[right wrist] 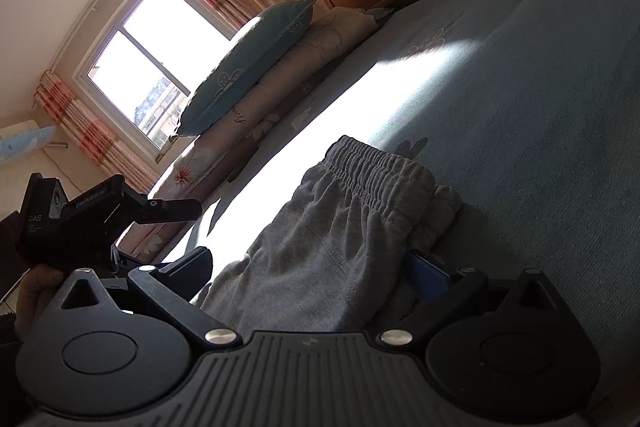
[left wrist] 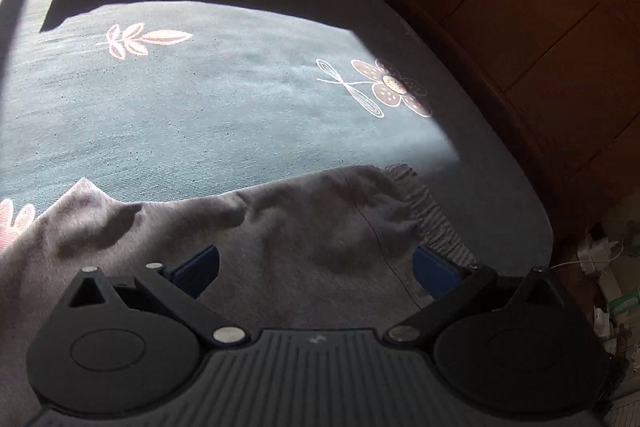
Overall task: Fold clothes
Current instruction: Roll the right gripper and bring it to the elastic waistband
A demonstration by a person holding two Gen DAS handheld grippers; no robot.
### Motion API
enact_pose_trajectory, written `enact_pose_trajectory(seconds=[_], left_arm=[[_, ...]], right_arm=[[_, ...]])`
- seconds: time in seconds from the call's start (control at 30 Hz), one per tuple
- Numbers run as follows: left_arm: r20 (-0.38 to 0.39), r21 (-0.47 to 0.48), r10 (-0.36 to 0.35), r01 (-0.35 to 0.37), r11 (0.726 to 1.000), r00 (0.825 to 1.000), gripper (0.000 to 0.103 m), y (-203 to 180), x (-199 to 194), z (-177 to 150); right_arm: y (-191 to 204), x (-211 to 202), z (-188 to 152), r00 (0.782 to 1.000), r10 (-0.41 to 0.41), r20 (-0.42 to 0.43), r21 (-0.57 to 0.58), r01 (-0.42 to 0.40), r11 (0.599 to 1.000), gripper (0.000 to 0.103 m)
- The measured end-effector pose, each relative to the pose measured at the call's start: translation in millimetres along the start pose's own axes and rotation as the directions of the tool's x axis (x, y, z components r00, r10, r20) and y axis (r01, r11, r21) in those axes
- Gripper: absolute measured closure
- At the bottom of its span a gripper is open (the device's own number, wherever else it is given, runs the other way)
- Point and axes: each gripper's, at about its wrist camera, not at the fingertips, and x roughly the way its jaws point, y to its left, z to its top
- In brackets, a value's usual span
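Observation:
Grey sweatpants (left wrist: 280, 239) lie on the blue-green flowered bedsheet (left wrist: 200, 99), with the elastic waistband (left wrist: 436, 215) at the right end. My left gripper (left wrist: 316, 269) is open wide just above the cloth, which spreads between its blue pads (left wrist: 196, 267). In the right wrist view the pants (right wrist: 328, 239) lie in layers, with the waistband (right wrist: 376, 167) toward the far end. My right gripper (right wrist: 310, 271) is also open, its fingers on either side of the cloth without closing on it. The left gripper (right wrist: 100, 219), held by a hand (right wrist: 36, 287), shows at the left.
A wooden headboard (left wrist: 520, 27) runs along the bed's right side. Pillows (right wrist: 256, 63) are stacked at the far end under a window (right wrist: 152, 59) with red-patterned curtains. Cables and small items (left wrist: 600, 267) lie on the floor past the bed's edge. A bright sun patch crosses the sheet.

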Motion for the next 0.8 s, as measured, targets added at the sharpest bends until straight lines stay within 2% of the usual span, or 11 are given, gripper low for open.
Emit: enact_pose_trajectory(seconds=[0.07, 0.17, 0.3, 0.4, 0.5, 0.57, 0.67, 0.7, 0.73, 0.8], left_arm=[[0.006, -0.009, 0.018, -0.018, 1.0, 1.0, 0.001, 7.6, -26.8, -19.1], [0.023, -0.029, 0.087, -0.087, 0.996, 0.996, 0.001, 18.9, -48.1, -63.9], [0.069, -0.042, 0.206, -0.204, 0.978, 0.976, 0.001, 24.4, -63.9, -124.0], [0.057, -0.031, 0.245, -0.244, 0.969, 0.968, 0.001, 24.5, -63.8, -152.9], [0.01, -0.081, 0.191, -0.189, 0.979, 0.982, 0.001, 27.4, -61.3, -162.6], [0.053, -0.072, 0.191, -0.187, 0.98, 0.98, 0.001, 23.7, -66.0, -158.4], [0.152, -0.049, 0.225, -0.22, 0.974, 0.962, 0.001, 17.0, -72.4, -145.5], [0.163, -0.051, 0.23, -0.224, 0.973, 0.959, 0.001, 17.4, -71.9, -142.3], [0.143, -0.061, 0.222, -0.216, 0.975, 0.964, 0.001, 20.4, -67.0, -140.1], [0.051, -0.064, 0.192, -0.189, 0.98, 0.98, 0.001, 27.3, -49.9, -138.4]], right_arm=[[-0.1, 0.0, -0.6, 1.0, -0.004, -0.002, -0.005, 0.004, 1.0, 0.0], [-1.0, -0.2, -1.4, 1.0, -0.011, -0.003, -0.006, 0.011, 1.0, 0.0], [-3.5, 0.9, -2.6, 1.0, -0.025, -0.01, 0.0, 0.025, 1.0, 0.0], [-5.6, 3.5, -3.0, 0.999, -0.038, -0.032, 0.01, 0.039, 0.999, 0.0], [-4.7, 4.8, -4.3, 0.998, -0.047, -0.039, 0.006, 0.047, 0.999, 0.0], [-3.2, 5.1, -5.2, 0.998, -0.051, -0.041, -0.003, 0.05, 0.999, 0.0], [-1.7, 4.4, -6.1, 0.998, -0.054, -0.039, -0.014, 0.054, 0.998, 0.0], [-1.4, 3.9, -6.3, 0.998, -0.055, -0.038, -0.017, 0.054, 0.998, 0.0], [-1.5, 3.6, -6.3, 0.998, -0.056, -0.036, -0.016, 0.056, 0.998, 0.0], [-2.2, 3.4, -6.0, 0.998, -0.057, -0.034, -0.007, 0.057, 0.998, 0.0]])
